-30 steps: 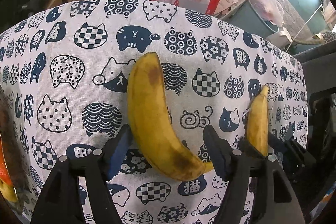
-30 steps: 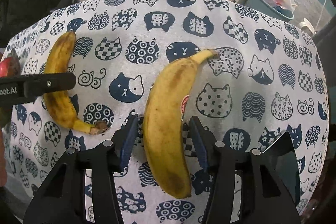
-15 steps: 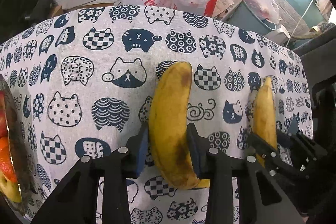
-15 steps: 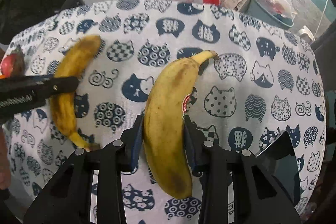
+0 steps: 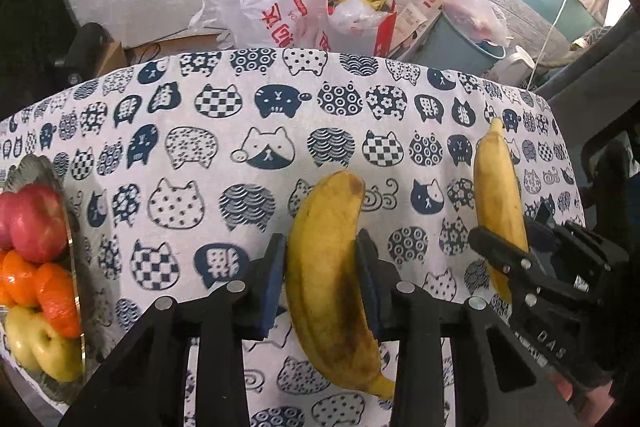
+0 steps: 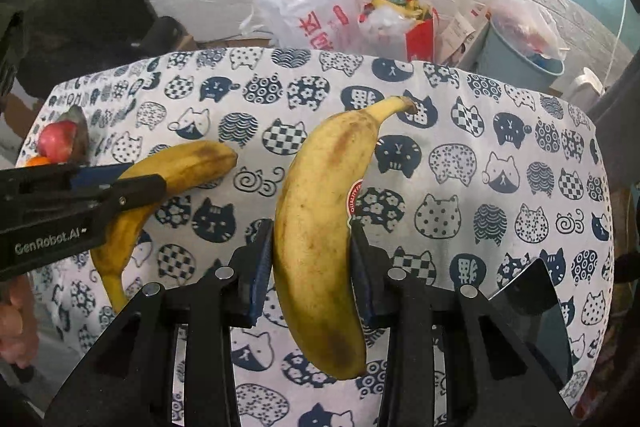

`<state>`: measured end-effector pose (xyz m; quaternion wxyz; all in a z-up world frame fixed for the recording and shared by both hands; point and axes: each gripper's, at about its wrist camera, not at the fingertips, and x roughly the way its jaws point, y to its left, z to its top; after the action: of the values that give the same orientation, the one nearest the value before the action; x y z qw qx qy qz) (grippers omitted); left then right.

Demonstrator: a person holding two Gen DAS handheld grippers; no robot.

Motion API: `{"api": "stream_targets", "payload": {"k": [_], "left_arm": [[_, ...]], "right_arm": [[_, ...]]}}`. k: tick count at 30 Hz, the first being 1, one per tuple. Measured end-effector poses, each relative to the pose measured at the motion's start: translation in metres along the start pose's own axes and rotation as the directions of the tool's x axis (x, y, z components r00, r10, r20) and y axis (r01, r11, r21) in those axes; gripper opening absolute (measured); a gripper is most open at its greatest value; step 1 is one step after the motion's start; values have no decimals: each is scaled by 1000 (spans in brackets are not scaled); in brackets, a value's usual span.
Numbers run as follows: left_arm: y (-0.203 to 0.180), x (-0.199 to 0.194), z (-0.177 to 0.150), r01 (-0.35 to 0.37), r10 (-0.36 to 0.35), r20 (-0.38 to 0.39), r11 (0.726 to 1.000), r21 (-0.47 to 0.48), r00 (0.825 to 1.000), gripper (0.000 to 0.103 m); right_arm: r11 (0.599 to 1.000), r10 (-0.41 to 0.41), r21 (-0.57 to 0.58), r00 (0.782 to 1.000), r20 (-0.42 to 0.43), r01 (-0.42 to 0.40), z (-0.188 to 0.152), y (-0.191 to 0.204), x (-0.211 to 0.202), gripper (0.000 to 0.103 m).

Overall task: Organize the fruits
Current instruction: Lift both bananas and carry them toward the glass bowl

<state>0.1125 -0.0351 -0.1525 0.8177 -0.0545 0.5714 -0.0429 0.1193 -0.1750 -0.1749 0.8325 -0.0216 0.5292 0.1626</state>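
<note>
In the left wrist view my left gripper (image 5: 322, 279) is shut on a yellow banana with a brown patch (image 5: 324, 259), held over the cat-print tablecloth (image 5: 224, 131). My right gripper (image 5: 520, 259) shows at the right of that view, clamped on a second banana (image 5: 498, 187). In the right wrist view my right gripper (image 6: 312, 267) is shut on that banana, which carries a red sticker (image 6: 316, 211). My left gripper (image 6: 120, 195) comes in from the left with its banana (image 6: 192, 163). A fruit plate (image 5: 28, 167) at the far left holds a red apple (image 5: 36, 223), oranges (image 5: 52, 299) and a yellow-green apple (image 5: 44, 347).
Behind the table's far edge stand plastic bags (image 5: 272, 11), a red bag (image 5: 360, 23) and a grey bin (image 5: 460, 43) against a wall with sockets. A dark flat object (image 6: 532, 311) lies on the cloth at the lower right. A hand (image 6: 16, 323) shows at the left edge.
Both grippers closed onto their bananas and rose with them off the cloth. The table now looks farther away, and the fruit plate has come into the left wrist view.
</note>
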Motion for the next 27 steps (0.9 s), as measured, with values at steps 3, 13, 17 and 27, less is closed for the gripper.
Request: {"api": "stream_targets", "payload": {"k": [3,13,17,27], "left_arm": [[2,2,-7,-12,12,-14,1000,3,1000,35],[13,17,-32,-48,48,-27,999,26,998,34],[15,17,-35,-49,49,-21,999,14,999,36],[16,32,-38,-50,50,-53,999,3,997,44]], "right_arm": [[1000,6,-4,1000,-4,-6,1,5,-1,34],[999,19,-31,1000,-13,-19,1,21,-1,34],[999,20,-36,1000,-15,-21,2,23,-1,34],[999,21,-34,1000,-17,-22,1,23,-2,34]]}}
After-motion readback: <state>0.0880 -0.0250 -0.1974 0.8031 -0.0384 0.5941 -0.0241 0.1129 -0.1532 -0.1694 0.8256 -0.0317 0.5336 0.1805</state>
